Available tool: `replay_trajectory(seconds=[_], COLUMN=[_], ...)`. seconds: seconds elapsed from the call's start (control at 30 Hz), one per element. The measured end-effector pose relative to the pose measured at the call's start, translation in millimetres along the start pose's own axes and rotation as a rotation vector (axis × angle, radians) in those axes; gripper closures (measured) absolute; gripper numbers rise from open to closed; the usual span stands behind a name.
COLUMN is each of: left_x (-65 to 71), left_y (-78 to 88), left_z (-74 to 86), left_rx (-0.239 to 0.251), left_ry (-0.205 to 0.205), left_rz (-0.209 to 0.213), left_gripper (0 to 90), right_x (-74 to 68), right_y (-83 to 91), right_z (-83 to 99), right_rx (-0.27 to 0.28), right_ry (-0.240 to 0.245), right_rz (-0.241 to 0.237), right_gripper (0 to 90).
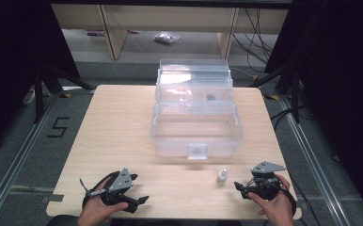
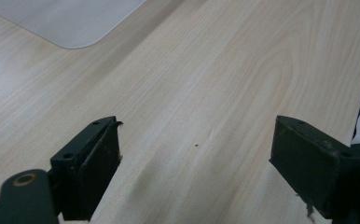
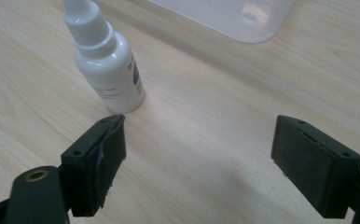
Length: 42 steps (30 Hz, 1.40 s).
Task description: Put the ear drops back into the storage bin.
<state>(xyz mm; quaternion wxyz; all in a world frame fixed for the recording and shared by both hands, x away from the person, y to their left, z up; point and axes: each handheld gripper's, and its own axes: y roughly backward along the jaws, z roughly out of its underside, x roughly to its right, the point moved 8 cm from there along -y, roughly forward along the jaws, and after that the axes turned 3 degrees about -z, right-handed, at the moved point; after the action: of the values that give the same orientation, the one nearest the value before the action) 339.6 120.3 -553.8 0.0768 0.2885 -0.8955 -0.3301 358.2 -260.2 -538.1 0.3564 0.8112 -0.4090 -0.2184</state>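
A small white dropper bottle (image 1: 222,176) stands upright on the wooden table (image 1: 123,122), near its front edge and just in front of a clear plastic box (image 1: 196,134) whose lid is open. My right gripper (image 1: 240,187) rests a little right of the bottle, open, with nothing between its jaws. In the right gripper view the bottle (image 3: 106,60) stands just beyond the left jaw, outside the gap of my right gripper (image 3: 199,158). My left gripper (image 1: 142,201) lies at the front left, open and empty. Bare wood shows between the jaws of my left gripper (image 2: 194,161).
The clear box's raised lid (image 1: 193,77) leans back at the table's far side. A corner of the box's base (image 2: 66,21) shows ahead of the left gripper. Black stands and cables flank the table on both sides.
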Motion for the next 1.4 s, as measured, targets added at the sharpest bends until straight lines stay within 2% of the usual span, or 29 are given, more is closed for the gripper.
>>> replay_trajectory(seconds=[0.03, 0.07, 0.1, 0.17, 0.2, 0.27, 0.3, 0.37, 0.53, 0.63, 0.7, 0.73, 0.9, 0.93, 1.0, 1.1, 1.13, 1.17, 1.27, 1.3, 1.37, 1.4], left_x=[0.0, 0.1, -1.5, 0.1, -0.5, 0.2, -0.3, -1.0, -0.9, -0.8, -0.7, -0.3, -1.0, -1.7, -1.7, -1.7, -2.6, -2.7, -2.7, -2.8, -2.7, -2.1], left_y=[0.0, 0.0, 0.3, -0.6, 0.2, -0.2, 0.2, 0.0, -0.2, -0.4, -0.4, -0.7, -0.6, -0.4, -0.4, -0.5, -0.2, -0.1, 0.0, -0.1, -0.2, -0.1], left_z=[0.0, -0.1, -0.2, -1.3, -0.5, -0.2, 0.1, 0.2, 0.2, 0.5, 0.5, 0.2, 0.8, 0.5, 0.5, 0.5, 1.2, 1.3, 1.1, 1.2, 1.3, 1.2], left_rx=[0.0, 0.001, -0.002, 0.013, 0.002, 0.002, -0.003, -0.004, -0.004, -0.005, -0.005, -0.001, -0.007, -0.006, -0.006, -0.006, -0.014, -0.015, -0.015, -0.015, -0.016, -0.016], left_ry=[0.0, -0.001, -0.02, 0.0, -0.013, 0.004, -0.004, -0.004, -0.004, -0.003, -0.002, 0.003, -0.003, -0.016, -0.014, -0.013, -0.022, -0.023, -0.019, -0.019, -0.019, -0.013], left_rz=[0.0, 0.0, -0.009, -0.004, 0.0, -0.002, -0.003, -0.011, -0.011, -0.01, -0.009, -0.008, -0.011, -0.011, -0.01, -0.009, -0.011, -0.011, -0.011, -0.012, -0.011, -0.01], left_gripper=[15.1, 15.1, 15.1, 15.1, 15.1, 15.1, 15.1, 15.1, 15.1, 15.2, 15.1, 15.1, 15.2, 15.1, 15.1, 15.1, 15.1, 15.1, 15.1, 15.1, 15.2, 15.1], right_x=[0.0, 1.3, 0.1, -0.3, -2.5, -3.3, -3.9, -2.5, -6.5, -8.3, -9.8, -9.7, -15.3, -15.6, -15.5, -19.3, -19.1, -18.8, -22.0, -22.9, -22.6, -24.5], right_y=[0.0, -0.7, -0.9, -0.5, 0.1, 0.1, -0.2, -0.8, 0.3, -0.3, 0.2, -0.3, 1.5, 1.3, 1.4, 2.6, 2.5, 1.5, 3.4, -0.4, 1.6, 2.1], right_z=[0.0, -0.1, 0.0, 0.2, 0.3, 0.0, 0.1, 0.5, -0.5, -2.3, -2.2, -3.8, -5.4, -5.7, -7.0, -7.9, -8.4, -8.7, -9.9, -11.5, -12.1, -11.8], right_rx=[0.0, 0.004, -0.003, -0.011, -0.02, -0.019, -0.021, -0.026, -0.037, -0.04, -0.047, -0.039, -0.06, -0.062, -0.059, -0.071, -0.068, -0.071, -0.083, -0.045, -0.065, -0.076], right_ry=[0.0, 0.022, 0.019, 0.035, 0.016, 0.015, 0.011, 0.035, 0.023, 0.04, 0.034, 0.061, 0.057, 0.061, 0.084, 0.067, 0.072, 0.1, 0.078, 0.079, 0.1, 0.09], right_rz=[0.0, 0.006, 0.002, 0.007, 0.003, 0.001, -0.005, 0.0, -0.003, -0.013, -0.015, -0.015, -0.021, -0.023, -0.016, -0.027, -0.024, -0.034, -0.039, -0.032, -0.033, -0.037], right_gripper=[18.6, 18.6, 18.7, 19.1, 19.2, 19.5, 19.5, 19.5, 19.9, 19.9, 19.9, 20.0, 20.0, 20.0, 20.0, 20.0, 20.1, 20.0, 20.2, 20.3, 20.3, 20.3])
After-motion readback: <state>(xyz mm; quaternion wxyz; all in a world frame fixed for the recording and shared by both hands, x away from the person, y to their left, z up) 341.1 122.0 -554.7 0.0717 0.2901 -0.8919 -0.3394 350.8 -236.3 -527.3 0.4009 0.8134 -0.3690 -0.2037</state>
